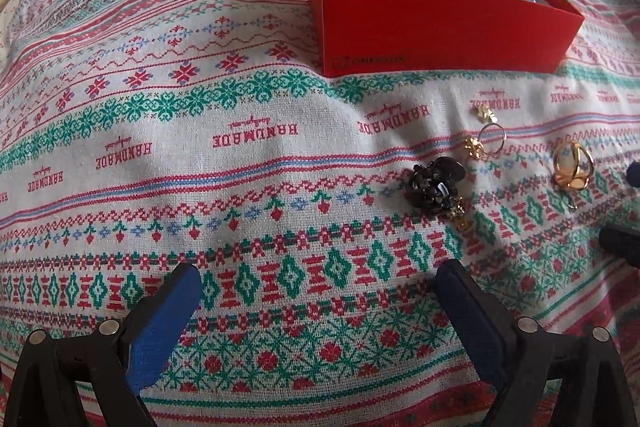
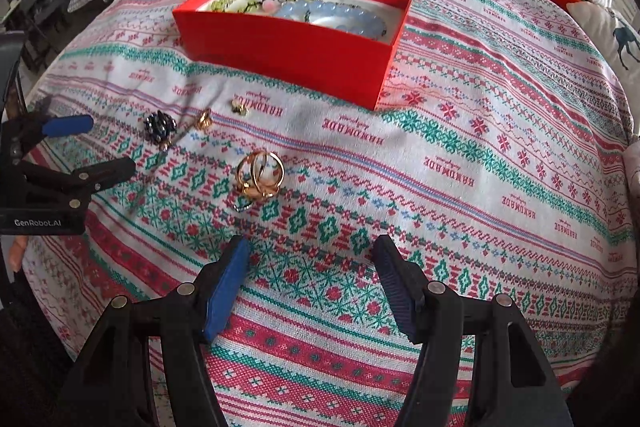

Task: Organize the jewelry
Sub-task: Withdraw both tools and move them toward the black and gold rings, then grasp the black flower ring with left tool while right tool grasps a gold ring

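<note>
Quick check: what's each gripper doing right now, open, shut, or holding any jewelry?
Left gripper: open, holding nothing.
Right gripper: open, holding nothing.

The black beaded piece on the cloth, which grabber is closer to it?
Left. The left gripper sits just beside the black beaded piece, jaws open. The right gripper is farther back, nearer the gold rings.

1. Both views are lit by soft, even daylight; no glare is seen.
2. Faint grey shadows are cast on the patterned cloth [image 1: 200,155].
3. Straight stripes are bowed by fisheye distortion, and the far corners are darkened and blurred.
</note>
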Tool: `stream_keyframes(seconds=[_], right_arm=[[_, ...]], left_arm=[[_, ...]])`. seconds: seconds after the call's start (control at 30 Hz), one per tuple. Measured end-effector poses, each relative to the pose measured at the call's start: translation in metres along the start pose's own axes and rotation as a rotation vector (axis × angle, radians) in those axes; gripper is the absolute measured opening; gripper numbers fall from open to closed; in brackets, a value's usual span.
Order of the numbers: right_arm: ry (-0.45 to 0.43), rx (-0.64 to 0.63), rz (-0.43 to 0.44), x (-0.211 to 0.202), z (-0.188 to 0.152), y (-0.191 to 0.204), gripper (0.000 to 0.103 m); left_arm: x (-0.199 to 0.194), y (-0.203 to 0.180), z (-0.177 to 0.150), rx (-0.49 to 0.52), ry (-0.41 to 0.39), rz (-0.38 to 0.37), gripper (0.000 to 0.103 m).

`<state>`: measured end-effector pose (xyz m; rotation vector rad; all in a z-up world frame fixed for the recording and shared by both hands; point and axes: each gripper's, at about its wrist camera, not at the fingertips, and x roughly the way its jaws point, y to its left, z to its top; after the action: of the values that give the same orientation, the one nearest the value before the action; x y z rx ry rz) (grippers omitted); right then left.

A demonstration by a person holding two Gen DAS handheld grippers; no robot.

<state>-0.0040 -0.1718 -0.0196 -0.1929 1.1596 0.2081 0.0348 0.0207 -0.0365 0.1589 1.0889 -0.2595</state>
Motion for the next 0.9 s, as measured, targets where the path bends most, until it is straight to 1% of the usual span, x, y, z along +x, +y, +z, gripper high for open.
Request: stream_keyframes(seconds=[0.03,0.07,0.13,0.2,0.4,0.47,0.53,0.6,0.73,0.87,0.9], right_arm=[[-0.016,-0.004,0.000,0.001,-0.003,0.000,0.068],[-0.035,-0.010,0.002,0.001,-0.005,0.000,0.072],[-0.067,-0.023,0.008,0.002,-0.007,0.002,0.076],[-0.099,-0.039,0.018,0.004,-0.008,0.003,0.077],[-0.136,-0.062,0.085,0.006,0.004,0.010,0.077],[-0.136,-0.061,0.090,0.008,0.008,0.011,0.077],[-0.137,-0.057,0.092,0.009,0.013,0.014,0.076],[-0.136,-0.055,0.100,0.010,0.015,0.016,0.075],[-0.138,-0.047,0.105,0.011,0.020,0.017,0.064],[-0.137,-0.034,0.121,0.012,0.024,0.018,0.051],[-0.136,-0.031,0.126,0.012,0.025,0.018,0.050]], left_arm=[[0.001,-0.001,-0.001,0.000,-0.018,-0.008,0.101],[0.001,-0.003,-0.003,0.005,-0.042,-0.016,0.102],[0.002,-0.009,-0.008,0.039,-0.103,-0.017,0.102],[0.002,-0.013,-0.011,0.067,-0.141,-0.020,0.102],[-0.002,-0.005,-0.009,0.050,-0.158,-0.076,0.101],[-0.002,-0.006,-0.009,0.058,-0.161,-0.087,0.099],[-0.003,-0.009,-0.009,0.069,-0.166,-0.092,0.094],[-0.004,-0.011,-0.010,0.076,-0.170,-0.100,0.090],[-0.007,-0.012,-0.009,0.068,-0.181,-0.118,0.083],[-0.008,-0.011,-0.008,0.059,-0.185,-0.139,0.080],[-0.008,-0.011,-0.007,0.058,-0.186,-0.143,0.079]])
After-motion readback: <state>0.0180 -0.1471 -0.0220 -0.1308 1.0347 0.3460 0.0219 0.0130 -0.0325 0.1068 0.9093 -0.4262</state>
